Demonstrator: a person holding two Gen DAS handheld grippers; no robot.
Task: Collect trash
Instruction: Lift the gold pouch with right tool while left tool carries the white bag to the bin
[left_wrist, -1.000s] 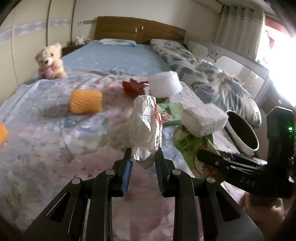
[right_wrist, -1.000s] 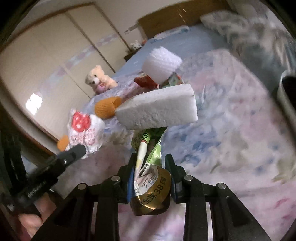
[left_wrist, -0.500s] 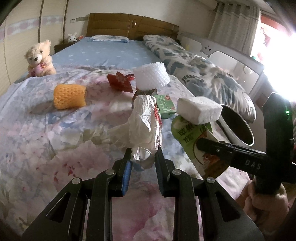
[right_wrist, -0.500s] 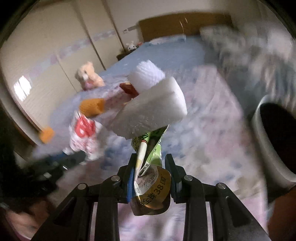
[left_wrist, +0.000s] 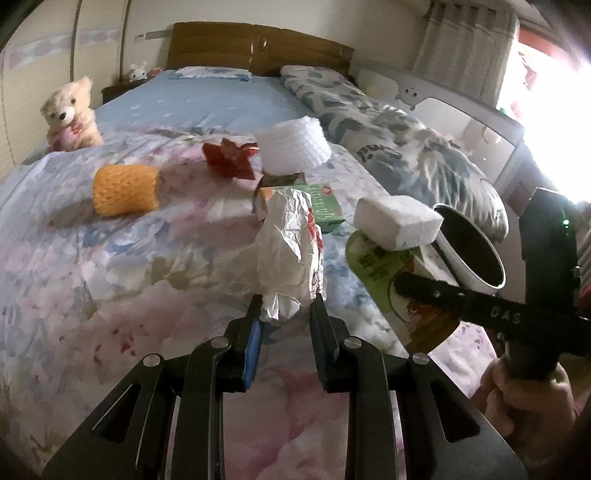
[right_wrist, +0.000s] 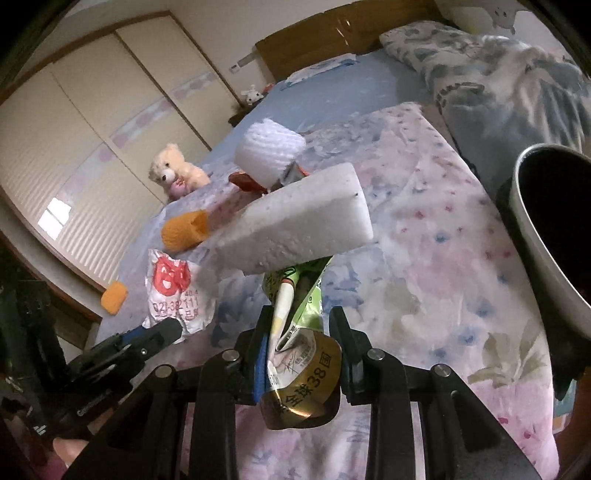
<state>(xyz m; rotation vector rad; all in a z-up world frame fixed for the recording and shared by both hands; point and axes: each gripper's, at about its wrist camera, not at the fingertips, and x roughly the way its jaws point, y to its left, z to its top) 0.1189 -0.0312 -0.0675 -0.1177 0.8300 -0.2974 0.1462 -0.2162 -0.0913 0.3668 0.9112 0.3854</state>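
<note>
The left hand-held gripper (left_wrist: 286, 317) is clamped on a crumpled white paper wrapper (left_wrist: 291, 251) with red print, which stands up from between its pads above the floral bedspread (left_wrist: 110, 280); in the right wrist view the same wrapper (right_wrist: 173, 291) shows its red lettering at the tip of the left hand-held gripper (right_wrist: 162, 332).

The right hand-held gripper (right_wrist: 299, 336) is closed on a green snack packet (right_wrist: 295, 295) with a gold printed end; a white foam block (right_wrist: 295, 225) sits on top of the packet, tilted, held up clear of the bed; from the left wrist view the block (left_wrist: 397, 221) and the packet (left_wrist: 384, 269) hang just beside the rim of a white trash bin (left_wrist: 476, 254) with a dark inside, which stands at the bed's right edge; a hand (left_wrist: 524, 402) grips the handle below.

More trash lies on the bedspread: an orange foam net sleeve (left_wrist: 125, 188) to the left; a red crumpled wrapper (left_wrist: 231, 157) further back; a white foam net roll (left_wrist: 291, 147) just beside it, resting over a small green carton (left_wrist: 325, 206); a second, smaller orange piece (right_wrist: 114, 297) shows near the bed's edge in the right wrist view.

A teddy bear (left_wrist: 70, 114) sits at the far left of the bed; a grey patterned quilt (left_wrist: 399, 147) lies along the right side; a wooden headboard (left_wrist: 258, 48) stands behind.
</note>
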